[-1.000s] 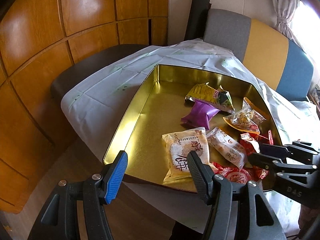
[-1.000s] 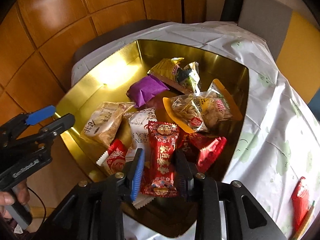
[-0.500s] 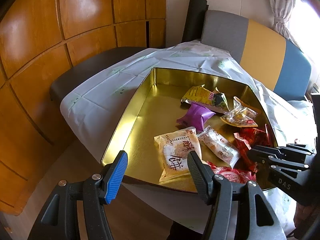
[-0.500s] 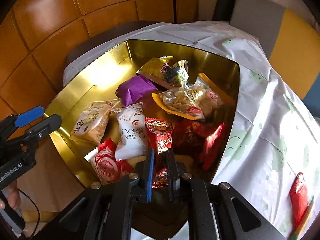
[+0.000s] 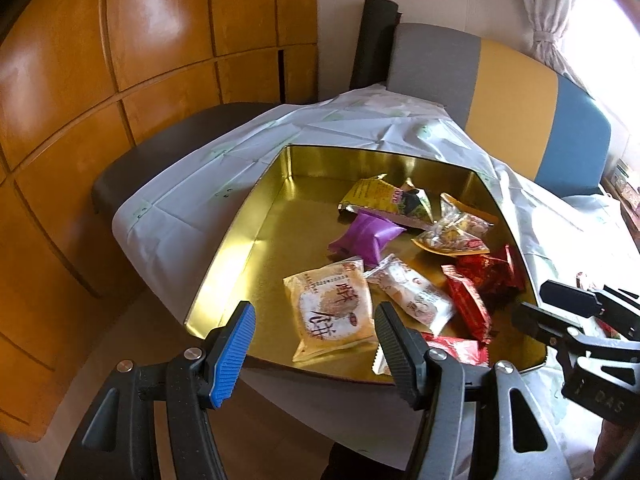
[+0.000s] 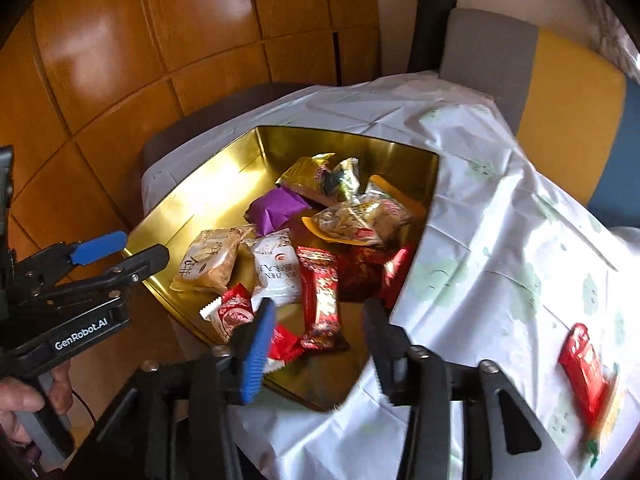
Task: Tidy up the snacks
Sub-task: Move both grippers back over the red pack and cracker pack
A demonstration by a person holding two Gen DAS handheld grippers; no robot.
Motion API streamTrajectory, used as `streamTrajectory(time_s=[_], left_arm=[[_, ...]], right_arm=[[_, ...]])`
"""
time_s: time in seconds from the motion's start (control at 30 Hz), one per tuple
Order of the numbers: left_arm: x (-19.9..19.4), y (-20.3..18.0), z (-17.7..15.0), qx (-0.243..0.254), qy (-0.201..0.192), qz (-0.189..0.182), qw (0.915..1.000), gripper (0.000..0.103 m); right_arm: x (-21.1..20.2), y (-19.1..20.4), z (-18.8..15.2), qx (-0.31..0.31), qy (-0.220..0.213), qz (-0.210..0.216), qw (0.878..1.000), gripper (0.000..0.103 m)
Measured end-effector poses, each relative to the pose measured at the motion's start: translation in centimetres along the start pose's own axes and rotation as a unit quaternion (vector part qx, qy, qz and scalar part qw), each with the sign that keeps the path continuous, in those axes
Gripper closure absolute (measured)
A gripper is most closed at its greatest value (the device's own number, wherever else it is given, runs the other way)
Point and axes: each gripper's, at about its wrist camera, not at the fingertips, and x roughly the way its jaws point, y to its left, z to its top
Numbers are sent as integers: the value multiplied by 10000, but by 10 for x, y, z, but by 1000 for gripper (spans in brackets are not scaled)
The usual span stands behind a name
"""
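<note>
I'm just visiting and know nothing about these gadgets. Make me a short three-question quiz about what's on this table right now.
1. True or false: the purple packet lies inside the gold tin.
2. Which snack lies outside the tin, on the tablecloth? A) a red packet B) a purple packet C) a yellow packet
3. Is the right claw gripping anything?

Key
1. True.
2. A: the red packet sits on the cloth to the right of the tin.
3. No. Its jaws have just been opening, and the long red packet lies loose in the tin.

A table draped in a white cloth (image 6: 500, 220) carries a gold tin (image 5: 256, 248) of snack packets, and one red packet (image 6: 582, 368) lies on the cloth well apart
</note>
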Motion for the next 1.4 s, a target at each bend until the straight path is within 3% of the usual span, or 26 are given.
streamTrajectory(time_s=[0.27,0.5,0.8,1.13,1.4], left_arm=[[-5,-13,-2,157,-39,-99,9998,40],[-12,-23,-3,286,-98,-222,9993,40],[-21,-52,-7,642,-118,-476,9967,40],[-31,-94,-10,1214,-170,-765,9895,40],[-36,-134,-9,1668,-168,-1121,9794,40]], right_arm=[[-16,-16,-14,194,-103,-169,9996,44],[-31,-35,-22,388,-207,-363,9984,33],[-50,-74,-30,782,-266,-710,9941,31],[-78,-140,-41,1343,-301,-1251,9826,24],[-102,-221,-63,1978,-23,-1839,9628,23]])
